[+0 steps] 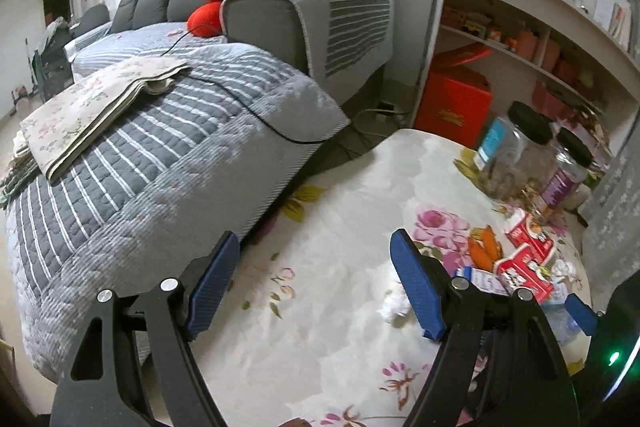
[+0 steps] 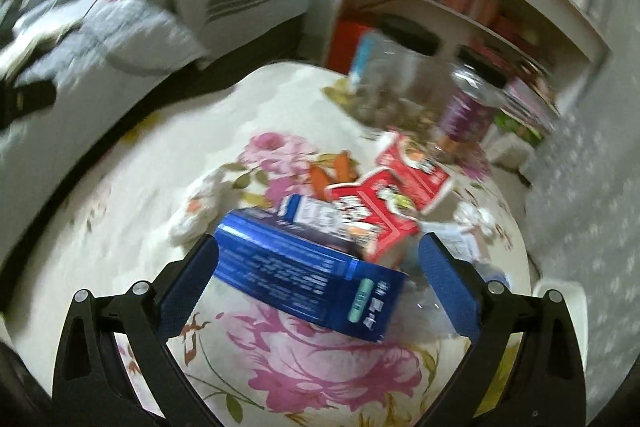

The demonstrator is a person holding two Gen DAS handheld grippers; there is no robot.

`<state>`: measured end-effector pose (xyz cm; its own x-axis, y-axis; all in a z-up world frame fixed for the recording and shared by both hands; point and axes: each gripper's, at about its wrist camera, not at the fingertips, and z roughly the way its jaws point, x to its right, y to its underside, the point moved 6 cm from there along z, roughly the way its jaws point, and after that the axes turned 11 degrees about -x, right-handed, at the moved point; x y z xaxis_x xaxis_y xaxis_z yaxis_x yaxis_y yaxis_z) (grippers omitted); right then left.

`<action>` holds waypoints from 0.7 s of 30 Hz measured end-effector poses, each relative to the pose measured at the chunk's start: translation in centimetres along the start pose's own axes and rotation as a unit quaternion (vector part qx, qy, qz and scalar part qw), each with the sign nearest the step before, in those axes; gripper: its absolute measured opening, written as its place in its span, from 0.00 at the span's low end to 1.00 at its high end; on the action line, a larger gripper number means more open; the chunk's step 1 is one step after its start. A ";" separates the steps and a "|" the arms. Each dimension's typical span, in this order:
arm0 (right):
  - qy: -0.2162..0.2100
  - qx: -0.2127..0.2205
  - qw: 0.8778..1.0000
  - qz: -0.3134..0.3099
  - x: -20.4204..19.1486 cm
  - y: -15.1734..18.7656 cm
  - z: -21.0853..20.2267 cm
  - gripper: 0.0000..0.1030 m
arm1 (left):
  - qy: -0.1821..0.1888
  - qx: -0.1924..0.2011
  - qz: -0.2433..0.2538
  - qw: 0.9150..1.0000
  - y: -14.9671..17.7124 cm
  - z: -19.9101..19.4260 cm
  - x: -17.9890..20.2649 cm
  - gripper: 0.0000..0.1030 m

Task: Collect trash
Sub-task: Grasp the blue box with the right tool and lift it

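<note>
Two open grippers: left gripper [image 1: 316, 287] fingers apart over bare surface [image 1: 328, 347]; right gripper [image 2: 316, 291] fingers apart around blue box [image 2: 304, 287], not clamped. Could push box away.

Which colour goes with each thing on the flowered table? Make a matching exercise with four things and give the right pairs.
Things:
1. long box between the right gripper's fingers
2. jar lids
3. crumpled tissue
4. two cartons beyond the box

Colours:
A. white
B. red
C. blue
D. black

Pairs: 1-C, 2-D, 3-A, 4-B
</note>
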<state>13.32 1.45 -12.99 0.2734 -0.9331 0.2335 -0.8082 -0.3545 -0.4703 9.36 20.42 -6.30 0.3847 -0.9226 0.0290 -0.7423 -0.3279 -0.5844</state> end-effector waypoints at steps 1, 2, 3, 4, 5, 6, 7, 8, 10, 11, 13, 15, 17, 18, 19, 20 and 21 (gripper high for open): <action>0.001 -0.008 1.000 -0.027 -0.6 -0.1 0.4 0.93 | -0.001 -0.004 -0.003 1.000 -0.1 0.3 -0.5 0.74; -0.003 -0.017 0.999 -0.048 -1.1 -0.1 0.8 0.93 | -0.001 -0.008 -0.006 1.000 -0.2 0.5 -0.7 0.74; -0.008 -0.026 0.998 -0.064 -1.4 -0.1 1.2 0.93 | -0.002 -0.013 -0.009 1.000 -0.4 0.9 -1.2 0.74; -0.012 -0.032 0.997 -0.073 -1.7 -0.1 1.5 0.93 | -0.001 -0.019 -0.011 1.000 -0.5 1.2 -1.5 0.74; -0.018 -0.041 0.996 -0.082 -1.9 0.0 2.0 0.93 | -0.001 -0.022 -0.011 1.000 -0.6 1.5 -1.7 0.74; -0.024 -0.053 0.994 -0.095 -2.2 0.0 2.6 0.93 | -0.001 -0.029 -0.009 1.000 -0.7 1.9 -1.9 0.74; -0.025 -0.060 0.992 -0.103 -2.4 0.1 3.1 0.93 | -0.001 -0.034 -0.008 0.999 -0.7 2.3 -2.0 0.74; -0.026 -0.066 0.991 -0.115 -2.6 0.2 3.6 0.93 | -0.001 -0.037 -0.008 0.999 -0.7 2.5 -2.0 0.74; -0.024 -0.075 0.987 -0.140 -3.2 0.2 4.5 0.93 | 0.003 -0.046 -0.008 0.999 -0.8 3.0 -2.1 0.74; -0.026 -0.082 0.985 -0.151 -3.5 0.2 5.0 0.93 | 0.005 -0.051 -0.005 0.999 -0.8 3.3 -2.0 0.74; -0.033 -0.094 0.981 -0.167 -3.9 0.3 5.9 0.92 | 0.007 -0.055 -0.002 0.998 -0.8 3.6 -1.8 0.74; -0.033 -0.104 0.978 -0.179 -3.9 0.2 6.7 0.90 | 0.008 -0.059 0.003 0.998 -0.9 4.0 -1.7 0.74; -0.035 -0.110 0.976 -0.183 -3.8 0.3 7.3 0.87 | 0.009 -0.068 0.010 0.998 -0.7 4.5 -1.4 0.77; -0.035 -0.114 0.976 -0.184 -3.7 0.3 7.5 0.82 | 0.011 -0.074 0.013 0.997 -0.7 4.9 -1.2 0.78; -0.037 -0.118 0.975 -0.185 -3.6 0.3 7.8 0.79 | 0.011 -0.078 0.015 0.997 -0.6 5.3 -1.1 0.78; -0.041 -0.119 0.975 -0.183 -3.5 0.2 7.9 0.74 | 0.010 -0.083 0.019 0.996 -0.5 5.8 -0.9 0.78; -0.048 -0.120 0.975 -0.179 -3.4 0.2 7.9 0.69 | 0.010 -0.088 0.021 0.996 -0.4 6.1 -0.8 0.78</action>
<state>16.35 4.06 -20.62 0.5978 -0.7581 0.2605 -0.7481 -0.6444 -0.1586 12.71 22.51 -11.05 0.3417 -0.9395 0.0237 -0.8428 -0.3175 -0.4346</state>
